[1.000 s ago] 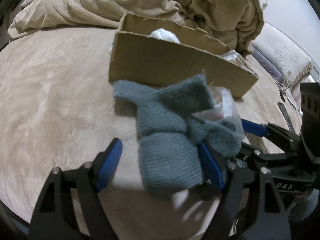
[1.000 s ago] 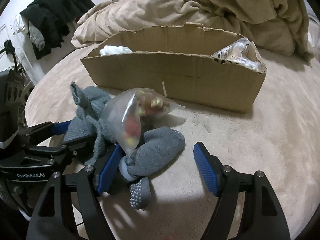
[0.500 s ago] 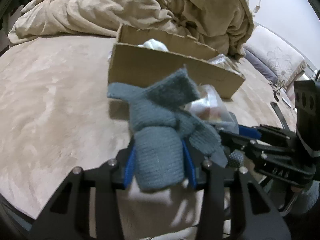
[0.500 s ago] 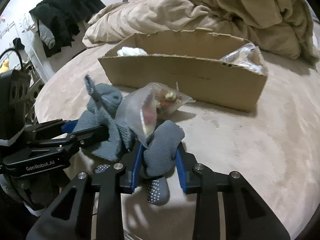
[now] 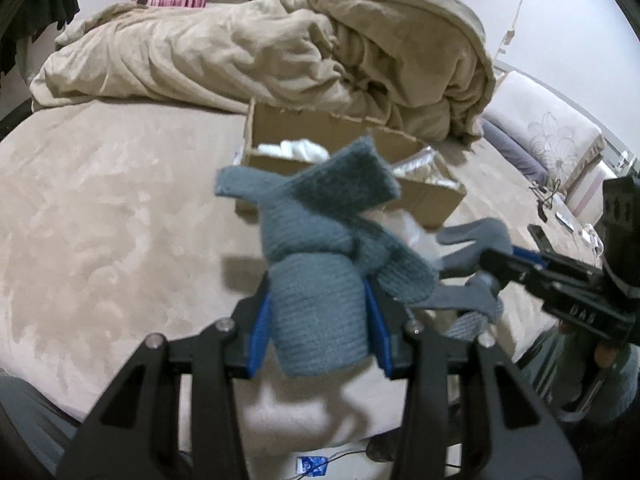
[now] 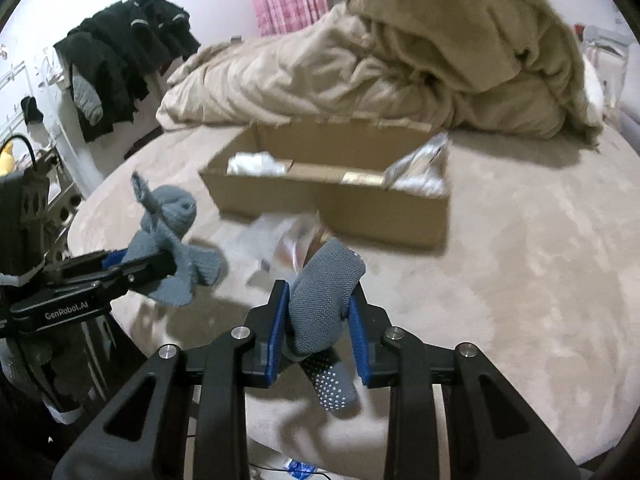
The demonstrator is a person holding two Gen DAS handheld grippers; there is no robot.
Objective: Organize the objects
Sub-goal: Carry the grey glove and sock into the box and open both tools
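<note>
My left gripper (image 5: 318, 324) is shut on a grey-blue knit glove (image 5: 316, 280) and holds it above the bed. It also shows in the right wrist view (image 6: 168, 240). My right gripper (image 6: 318, 328) is shut on a grey sock with white grip dots (image 6: 324, 292), also lifted; the sock shows at the right of the left wrist view (image 5: 476, 240). A clear plastic bag of small items (image 6: 292, 236) lies blurred on the bed below the sock. An open cardboard box (image 6: 332, 196) stands beyond, holding white stuff and a crinkly packet.
A crumpled beige duvet (image 6: 400, 68) is piled behind the box. Dark clothes (image 6: 120, 56) hang at the far left. The round beige bed surface (image 6: 520, 260) stretches right of the box. A sofa (image 5: 552, 136) stands at the right.
Both grippers closed from open, the left on the glove and the right on the sock, then lifted them off the bed. The plastic bag slid off and stayed below.
</note>
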